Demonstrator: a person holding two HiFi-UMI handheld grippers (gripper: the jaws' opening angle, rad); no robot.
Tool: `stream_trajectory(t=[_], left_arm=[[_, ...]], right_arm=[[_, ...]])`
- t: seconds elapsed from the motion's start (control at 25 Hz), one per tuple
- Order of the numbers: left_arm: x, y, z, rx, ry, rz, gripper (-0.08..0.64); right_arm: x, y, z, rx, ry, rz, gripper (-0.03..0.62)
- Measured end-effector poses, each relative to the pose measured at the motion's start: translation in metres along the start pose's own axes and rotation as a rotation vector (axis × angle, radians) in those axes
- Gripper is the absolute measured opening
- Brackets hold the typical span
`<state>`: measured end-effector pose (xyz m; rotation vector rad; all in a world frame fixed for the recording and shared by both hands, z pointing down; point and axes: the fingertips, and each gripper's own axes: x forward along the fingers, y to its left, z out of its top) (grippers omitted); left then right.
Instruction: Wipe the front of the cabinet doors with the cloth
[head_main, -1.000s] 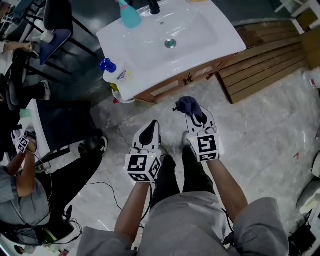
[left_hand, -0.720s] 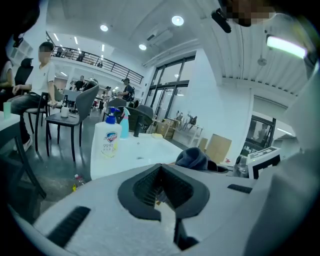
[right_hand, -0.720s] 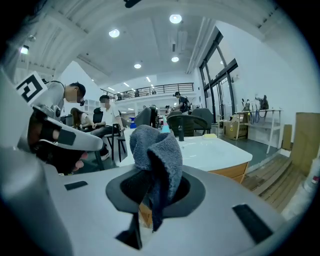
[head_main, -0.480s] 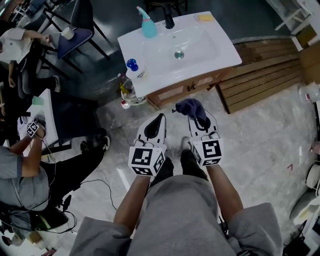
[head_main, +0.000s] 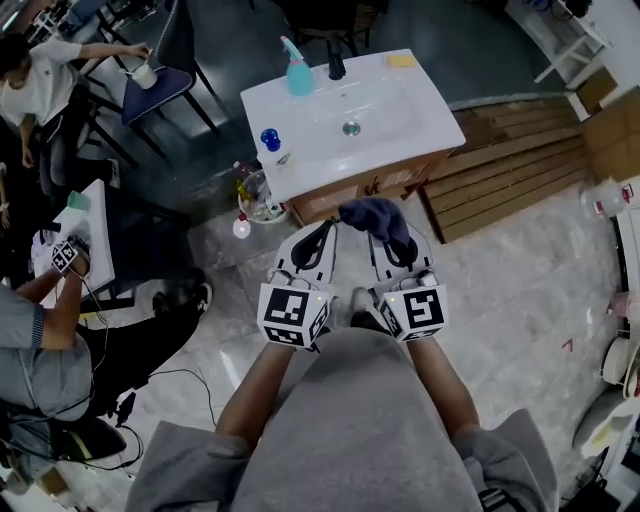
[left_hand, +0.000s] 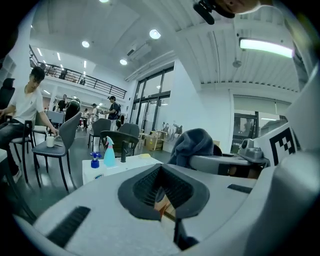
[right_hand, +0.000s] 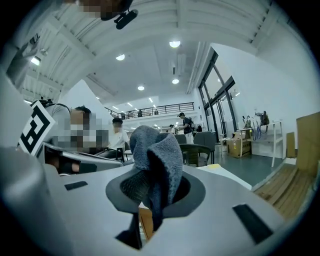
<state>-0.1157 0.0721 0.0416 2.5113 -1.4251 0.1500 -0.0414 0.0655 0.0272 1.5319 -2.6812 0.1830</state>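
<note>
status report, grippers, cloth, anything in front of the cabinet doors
Left gripper shut, empty. Right gripper shut on cloth, held up near cabinet doors. Nothing seen in the way.

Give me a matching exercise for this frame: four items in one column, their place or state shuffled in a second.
Items:
1. cloth
2. teal spray bottle
3. blue-capped bottle
4. left tool

Place or state:
A. near left corner of the sink top
B. clamped in the right tool
C. shut, nothing in it
D. back of the sink top, beside the tap

Pairs: 1-B, 2-D, 3-A, 4-C
</note>
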Motion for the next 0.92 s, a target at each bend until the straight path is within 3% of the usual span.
stream_trajectory(t=[0.24, 0.48, 0.92], left_arm=[[-0.001, -0.014, 0.015, 0.013, -0.038, -0.039, 0.008], [-0.002, -0.026, 0.018, 0.089, -0.048, -0.070, 0.008], [-0.010, -0.023, 0.012, 0.072, -0.052, -0.098, 0.008]], right_arm=[[-0.015, -0.006, 0.013, 0.006, -0.033, -0.056, 0.058], [-0.024, -0.013, 0.016, 0.019, -0.050, -0.099, 0.058], [-0.036, -0.004, 0.011, 0.032, -0.050, -0.148, 0.058]])
